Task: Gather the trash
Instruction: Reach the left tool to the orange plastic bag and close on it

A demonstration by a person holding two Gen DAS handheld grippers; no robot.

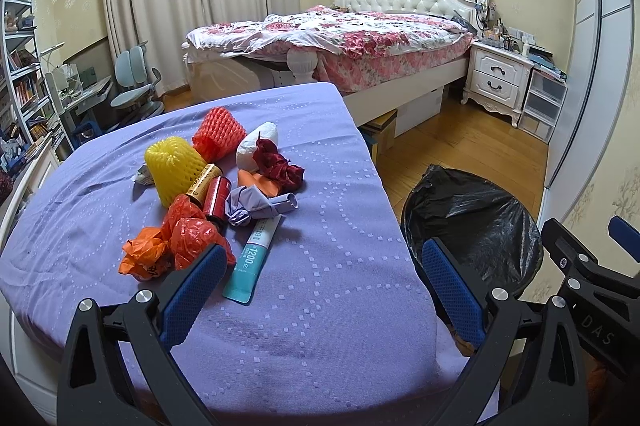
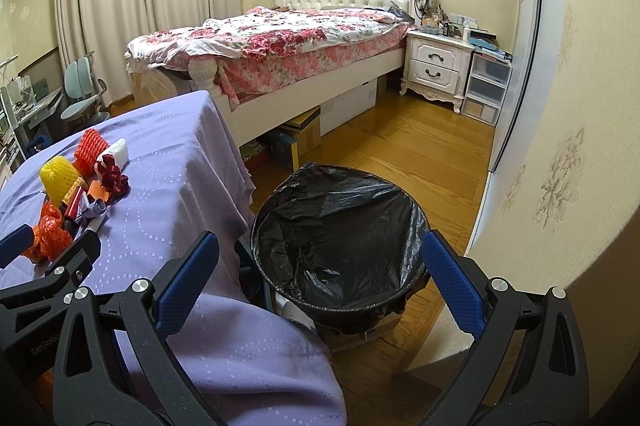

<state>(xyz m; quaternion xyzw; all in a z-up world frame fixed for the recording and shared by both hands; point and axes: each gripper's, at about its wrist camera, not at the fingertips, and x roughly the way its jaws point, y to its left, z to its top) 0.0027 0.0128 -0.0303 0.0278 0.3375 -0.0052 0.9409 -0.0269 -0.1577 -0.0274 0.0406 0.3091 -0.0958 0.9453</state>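
Fingers on both grippers are spread wide with nothing between them, so you're at the very start: pick a first piece and go. The left gripper (image 1: 320,290) hangs over the near part of the purple-covered tabletop (image 1: 328,326), and the trash pile sits just ahead of it to the left.

Closest bits are the crumpled orange plastic bag (image 1: 176,246), right by your left finger pad, and the teal tube (image 1: 252,262) lying flat just beside it. I'd go for the bag first, since it's puffy and will squash easily. The tube lies flat on the cloth, so you'd probably snag fabric with it.

Behind those are the crumpled lilac paper (image 1: 256,206), a red can (image 1: 218,196), the yellow foam net (image 1: 174,166), the orange foam net (image 1: 218,136) and a dark red scrunched thing (image 1: 280,164). They're all touching, so come in from the near edge and don't plough through the heap.

The right gripper (image 2: 320,290) is already over the bin with the black liner (image 2: 340,222), which stands on the floor just beside the tabletop's right edge. It looks empty, so it's a short carry.
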